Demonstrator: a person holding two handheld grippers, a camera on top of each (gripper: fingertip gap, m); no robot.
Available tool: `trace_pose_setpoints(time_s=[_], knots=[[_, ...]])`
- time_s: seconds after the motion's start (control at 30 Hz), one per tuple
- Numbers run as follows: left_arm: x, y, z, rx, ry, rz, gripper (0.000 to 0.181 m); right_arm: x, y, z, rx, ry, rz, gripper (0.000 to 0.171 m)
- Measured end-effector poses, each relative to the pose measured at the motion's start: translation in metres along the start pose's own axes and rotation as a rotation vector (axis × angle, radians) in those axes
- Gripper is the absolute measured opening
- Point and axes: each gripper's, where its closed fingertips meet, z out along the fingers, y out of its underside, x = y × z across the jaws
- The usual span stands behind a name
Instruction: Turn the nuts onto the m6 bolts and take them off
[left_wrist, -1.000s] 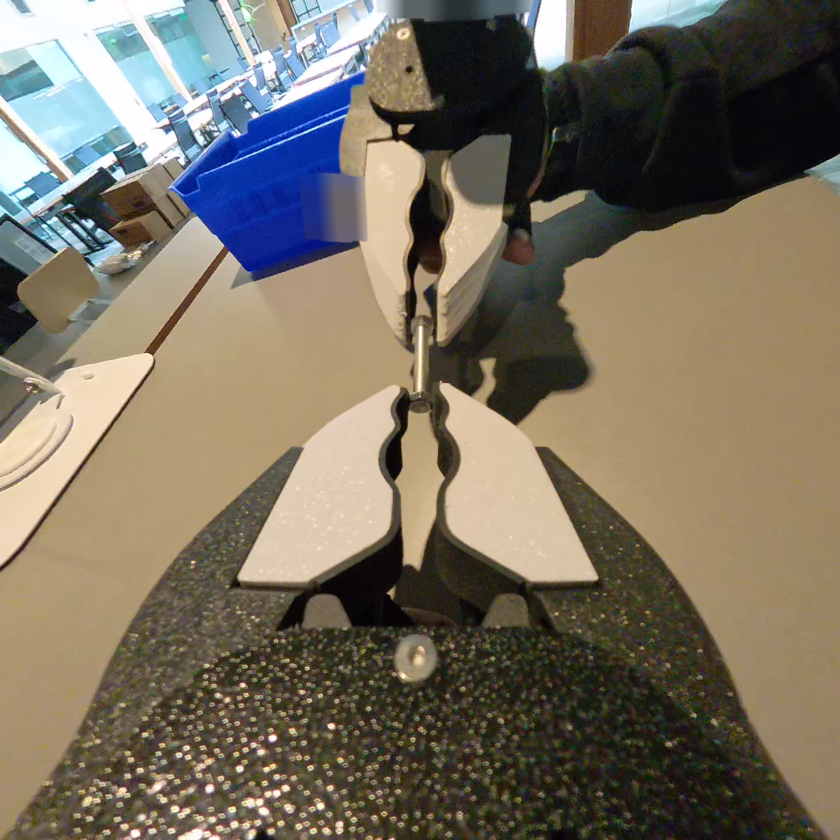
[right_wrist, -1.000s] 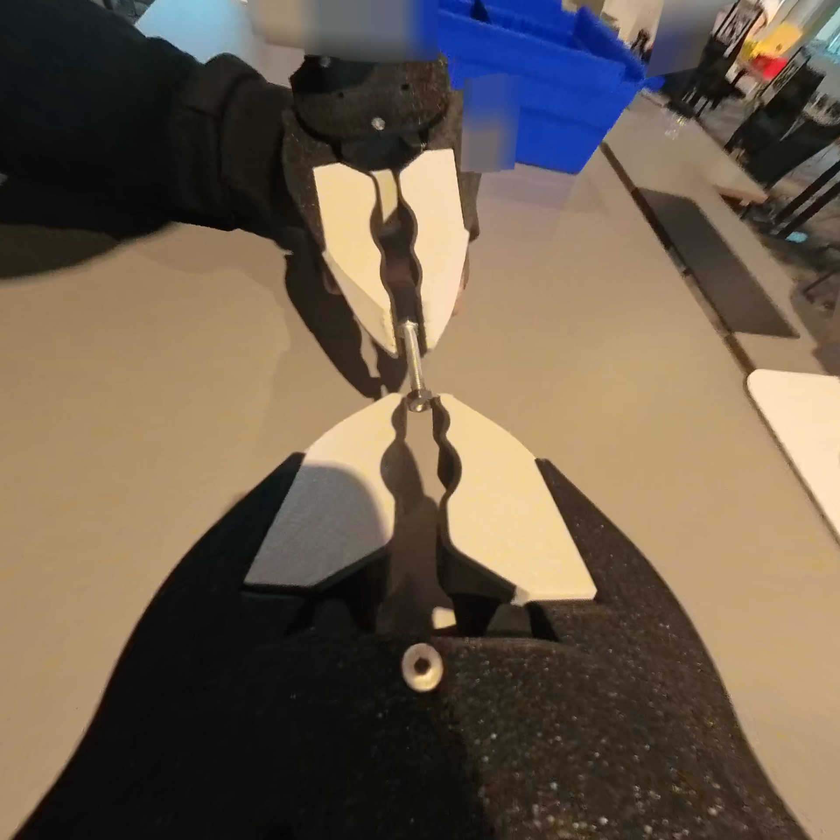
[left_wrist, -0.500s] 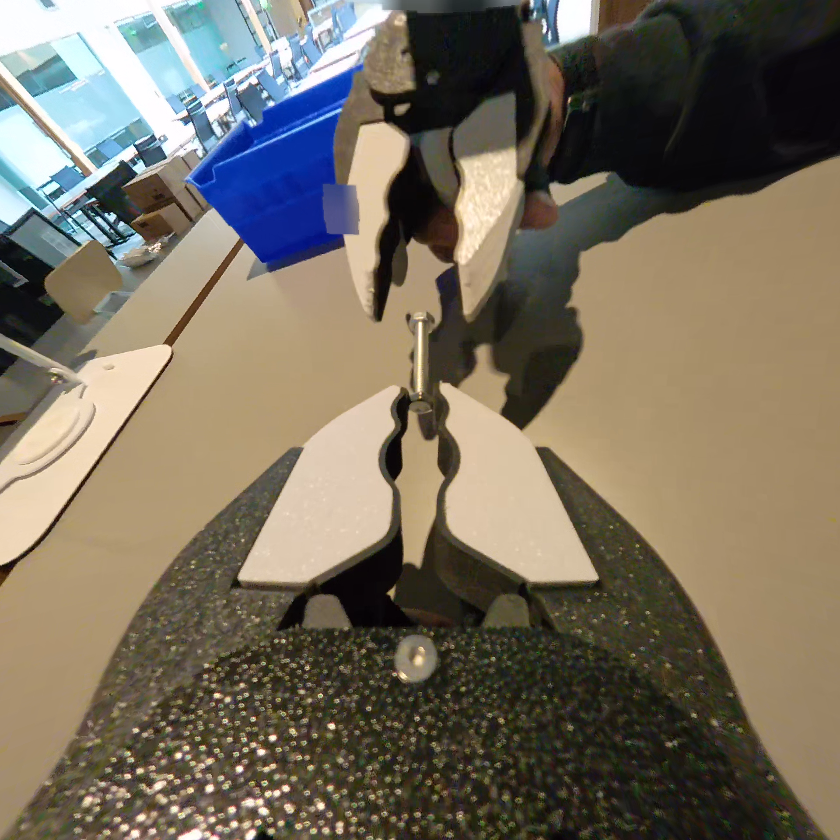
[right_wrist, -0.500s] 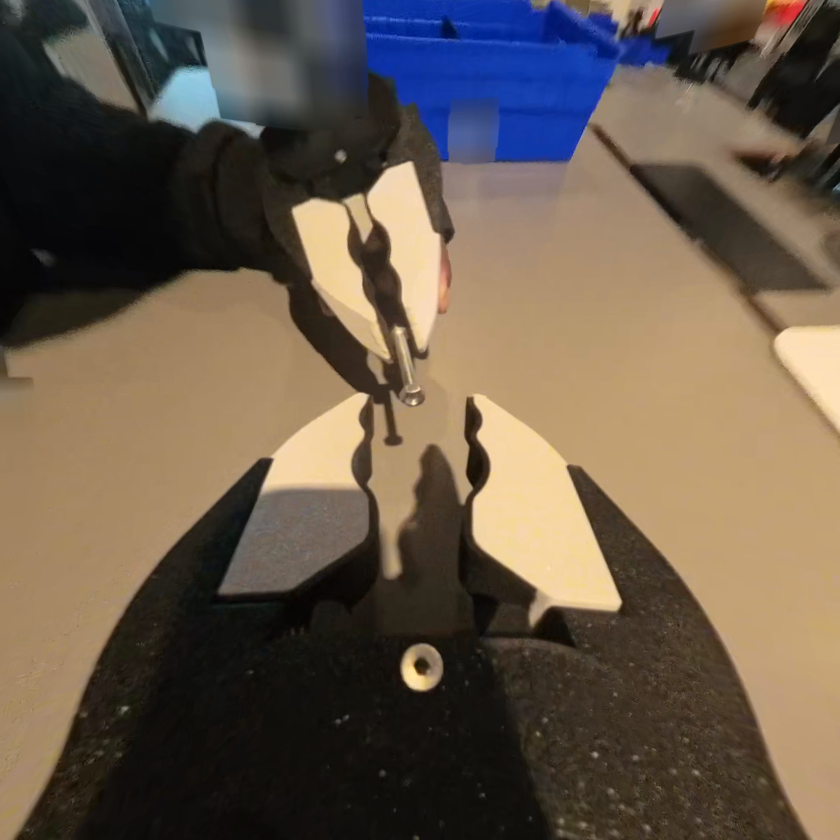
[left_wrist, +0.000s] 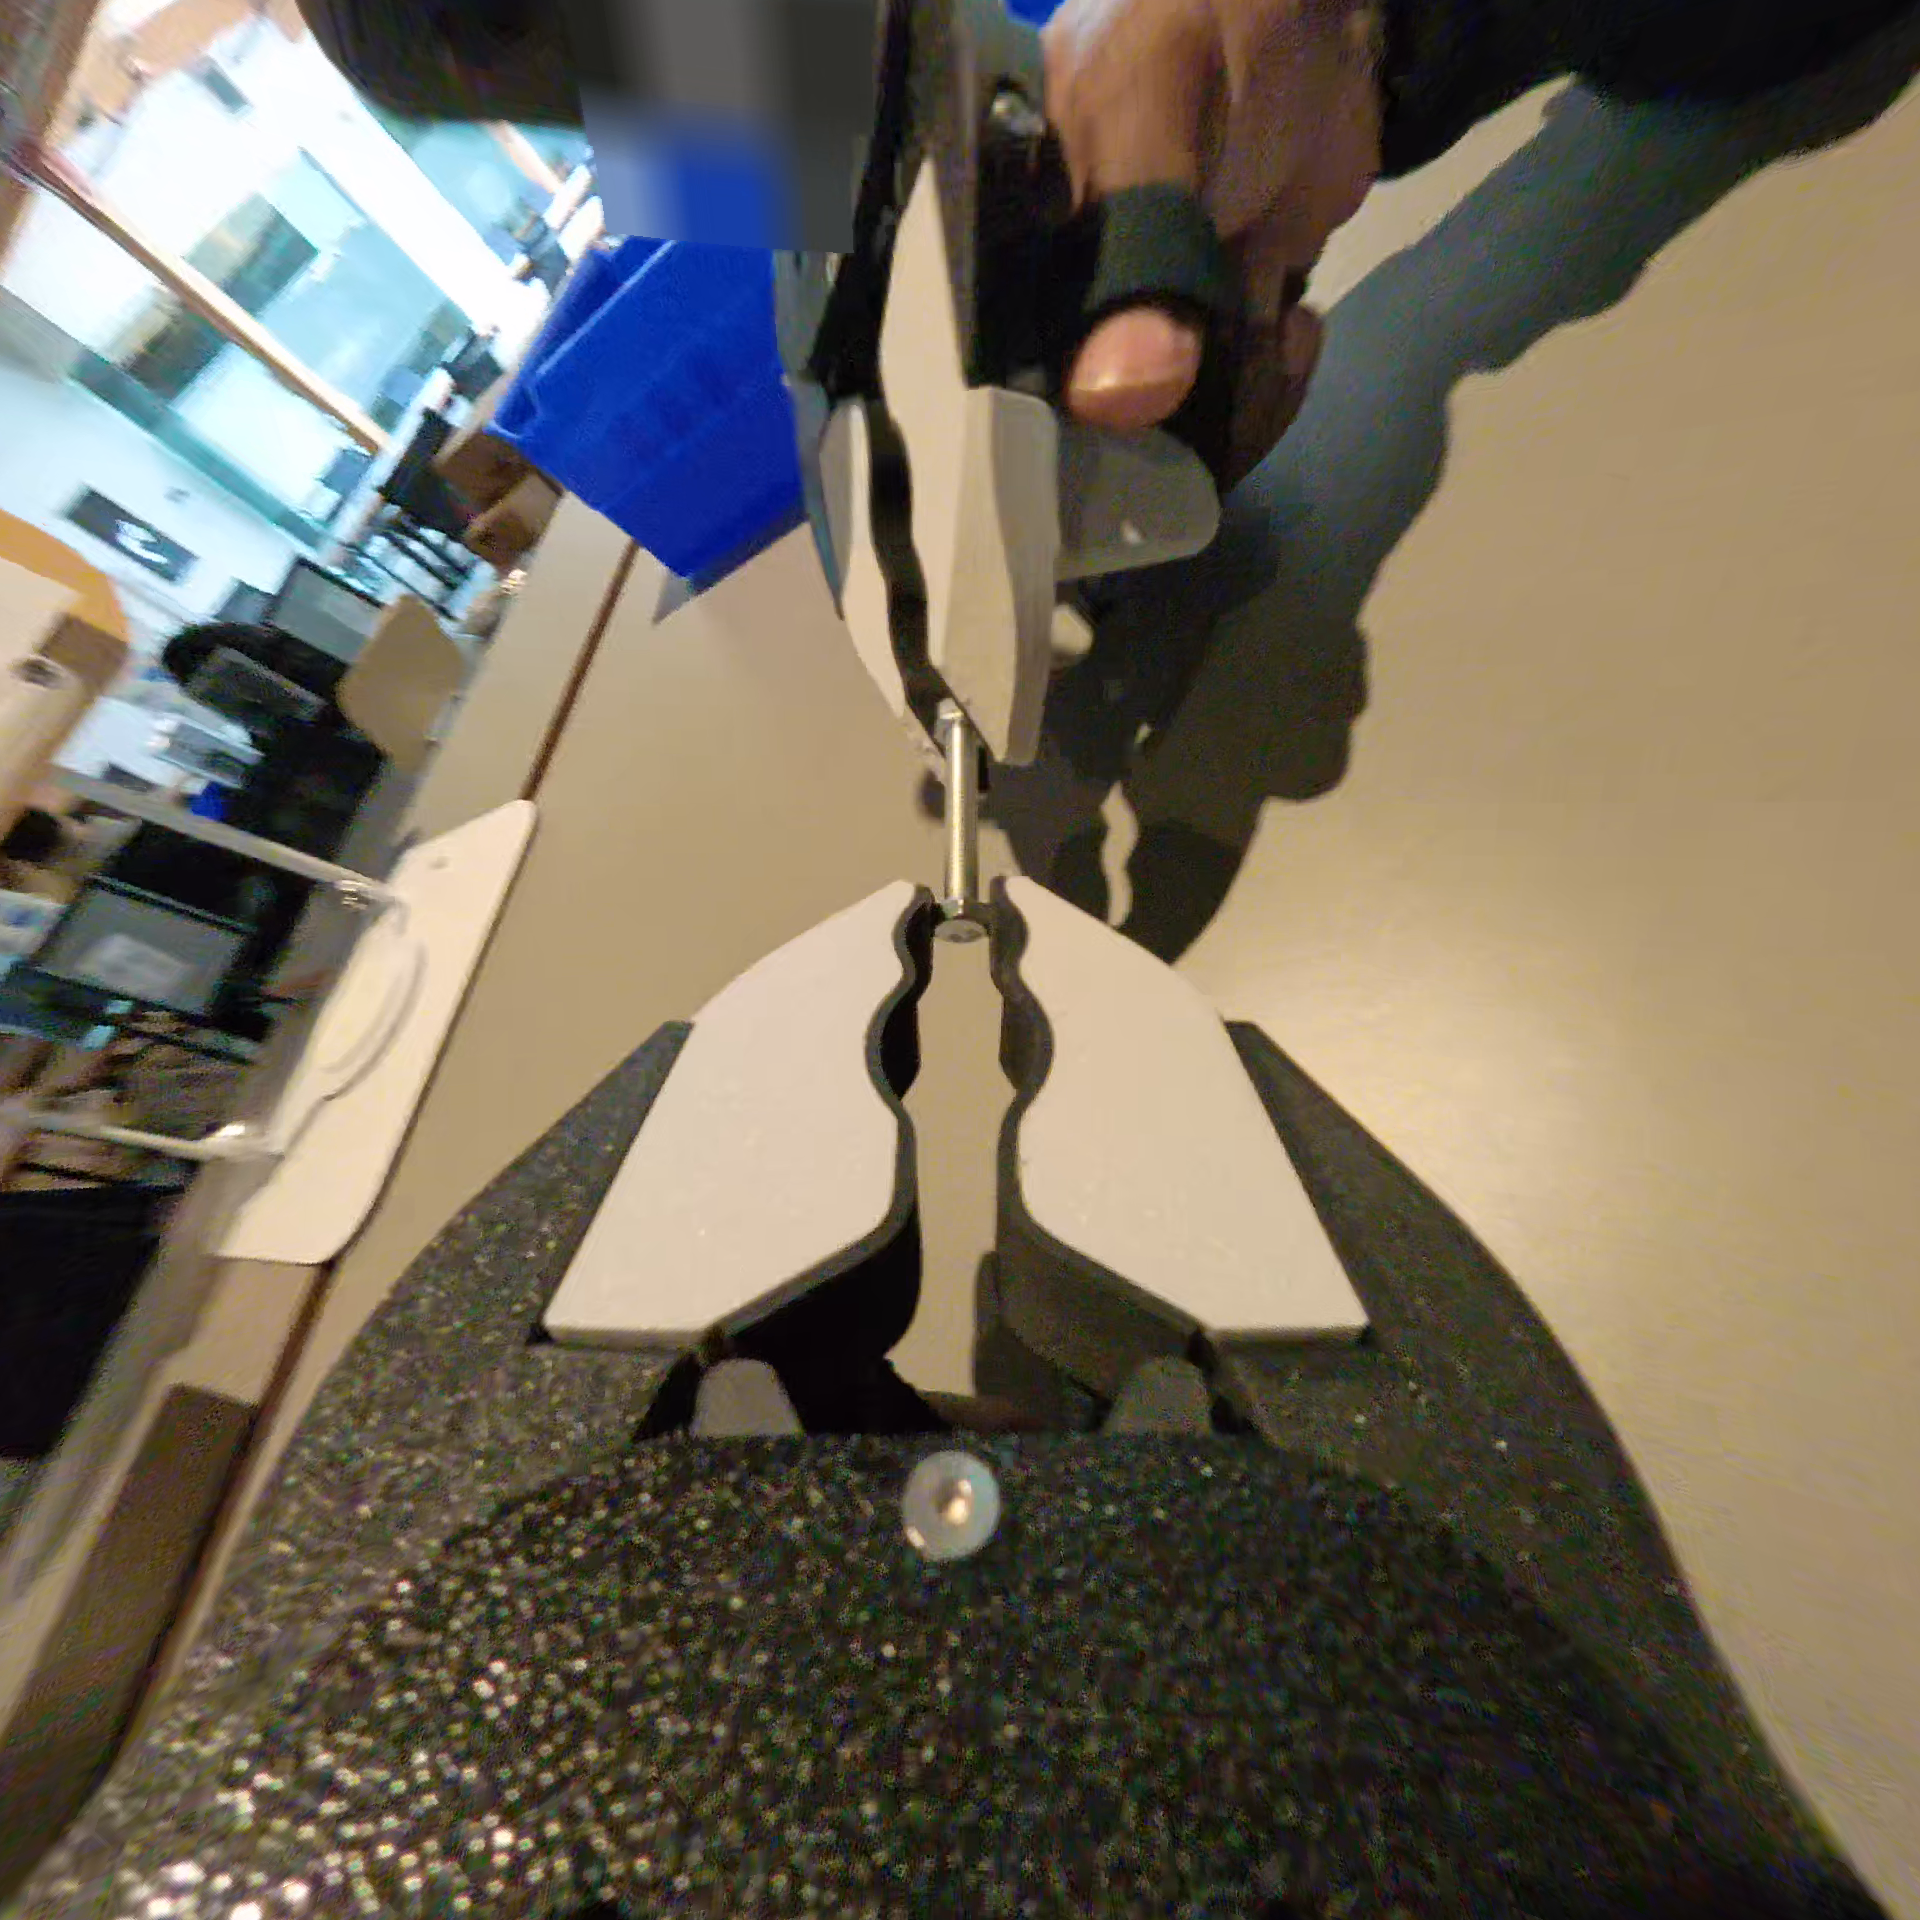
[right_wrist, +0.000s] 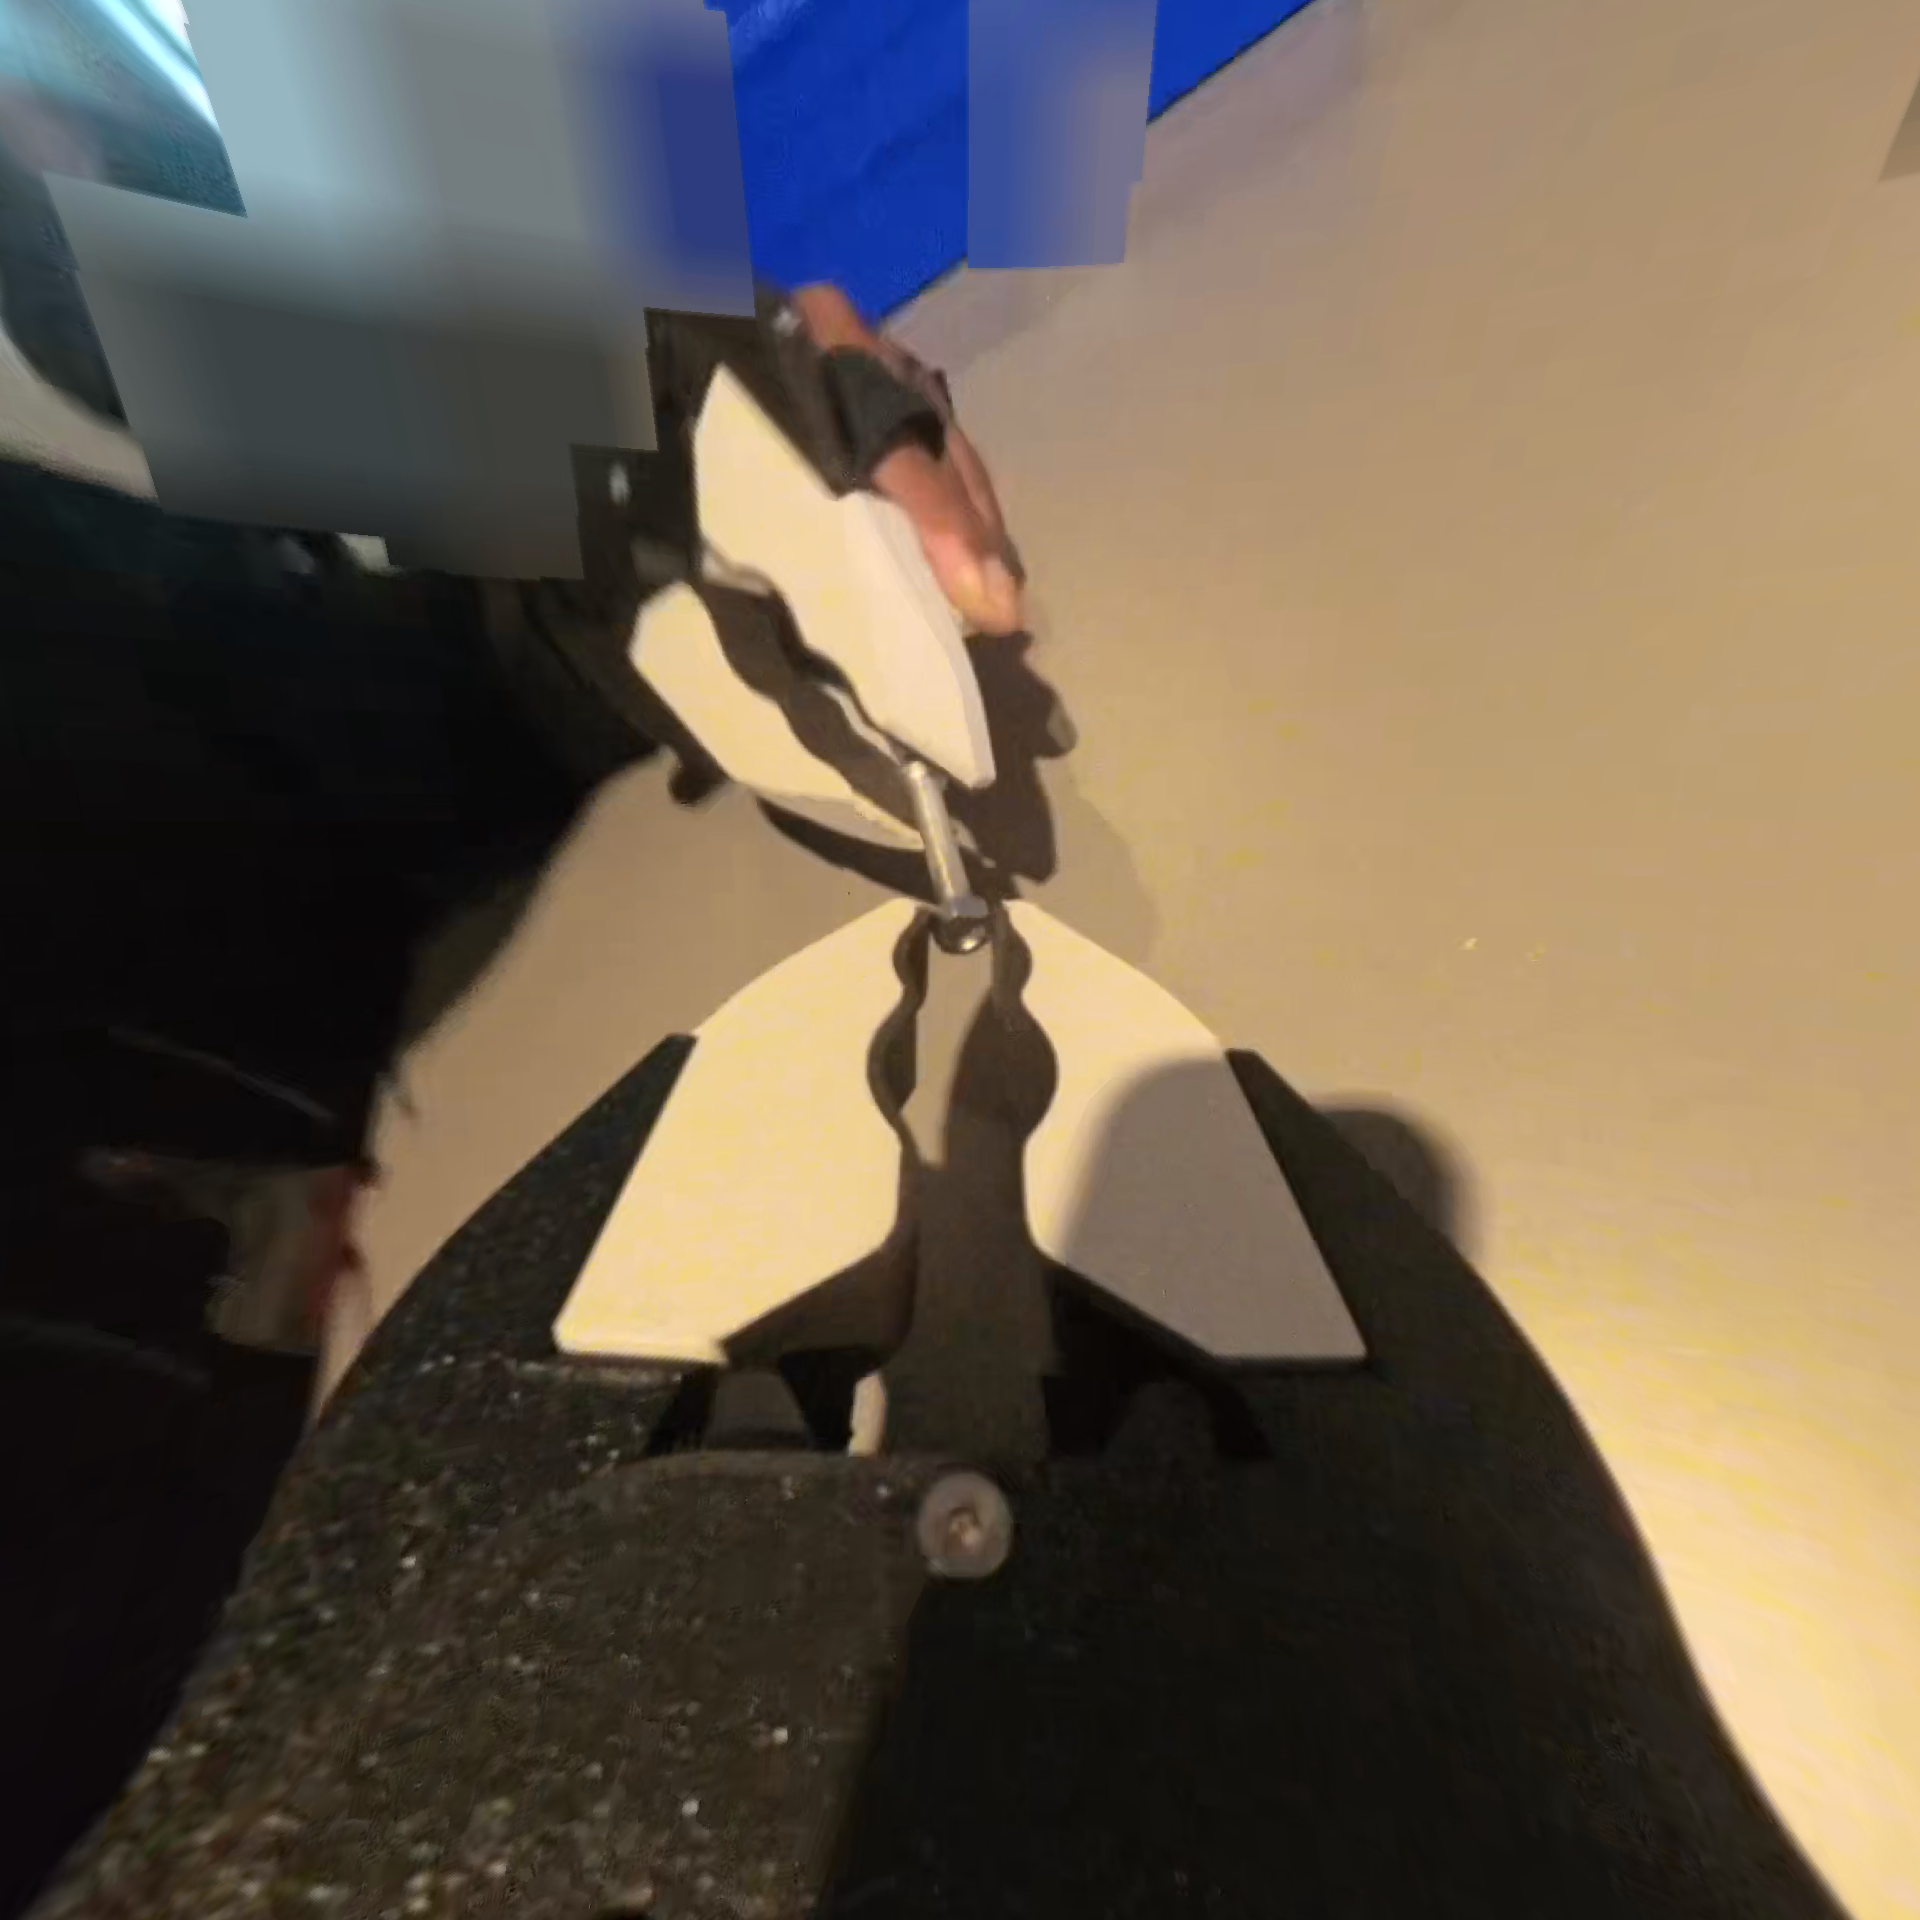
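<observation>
A slim, bright-metal M6 bolt (left_wrist: 957, 821) is held in the air above a smooth beige desk (left_wrist: 1610, 935), spanned between two hand-held grippers that meet tip to tip. In the left wrist view, the left gripper (left_wrist: 958, 918) is seen narrowed onto one end of the bolt, its pale, matte, wavy-edged fingers (left_wrist: 779, 1132) set in a black, glitter-speckled body; which end is gripped there cannot be told. The opposite end is pinched by the right gripper (left_wrist: 951, 727), carried by a hand (left_wrist: 1195, 156) in a dark fingerless glove. In the blurred right wrist view, a small hexagonal nut (right_wrist: 961, 922) is clamped between the right gripper's cream fingertips, with the threaded shank running away into the closed left gripper. A glossy blue plastic bin (left_wrist: 665, 405) is seen toward the desk's far edge, and a flat white plate (left_wrist: 395, 1018) overhangs its left edge.
</observation>
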Motion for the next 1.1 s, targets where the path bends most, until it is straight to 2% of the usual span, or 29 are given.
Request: trace_pose_setpoints(time_s=[0.07, 0.1, 0.17, 0.23, 0.37, 0.5, 0.6, 0.7, 0.77, 0.87, 0.93, 1.0, 1.03, 1.1], knots=[[-0.004, -0.003, 0.000, 0.010, -0.026, 0.004, 0.010, 0.000, -0.005, -0.003, 0.050, -0.058, 0.057, 0.013], [-0.005, -0.005, -0.001, 0.018, -0.026, -0.017, 0.010, 0.000, -0.009, -0.005, 0.070, -0.052, 0.016, 0.020], [-0.006, -0.005, -0.002, 0.038, -0.013, -0.067, 0.010, -0.001, -0.014, -0.011, 0.087, 0.004, -0.127, 0.034], [-0.007, -0.007, -0.004, 0.067, 0.013, -0.130, 0.010, -0.002, -0.018, -0.016, 0.090, 0.086, -0.302, 0.038], [-0.003, -0.014, -0.008, 0.132, 0.087, -0.227, 0.010, 0.000, -0.013, -0.016, 0.024, 0.264, -0.672, 0.036], [0.000, -0.019, -0.010, 0.163, 0.134, -0.270, 0.010, -0.007, -0.013, -0.010, 0.022, 0.299, -0.796, 0.030], [0.003, -0.020, -0.010, 0.167, 0.152, -0.276, 0.010, -0.012, -0.013, -0.008, 0.036, 0.278, -0.799, 0.012], [0.004, -0.014, -0.006, 0.117, 0.128, -0.227, 0.010, -0.006, -0.005, -0.005, -0.034, 0.255, -0.691, 0.011], [0.007, -0.009, -0.003, 0.083, 0.112, -0.171, 0.010, -0.002, 0.004, -0.002, -0.079, 0.185, -0.495, 0.011], [0.010, -0.005, 0.000, 0.050, 0.093, -0.088, 0.010, -0.007, 0.011, 0.000, -0.068, -0.026, -0.054, 0.011], [0.007, -0.006, 0.000, 0.059, 0.082, -0.114, 0.010, -0.008, 0.004, -0.004, -0.004, -0.119, 0.075, 0.011], [0.005, -0.005, -0.001, 0.057, 0.078, -0.131, 0.010, -0.004, 0.001, -0.006, 0.016, -0.098, 0.024, 0.019], [0.003, -0.004, -0.001, 0.055, 0.075, -0.142, 0.010, -0.001, -0.001, -0.008, 0.021, -0.055, -0.047, 0.030], [0.002, -0.005, -0.003, 0.069, 0.086, -0.178, 0.010, -0.001, -0.007, -0.013, 0.040, 0.017, -0.216, 0.040]])
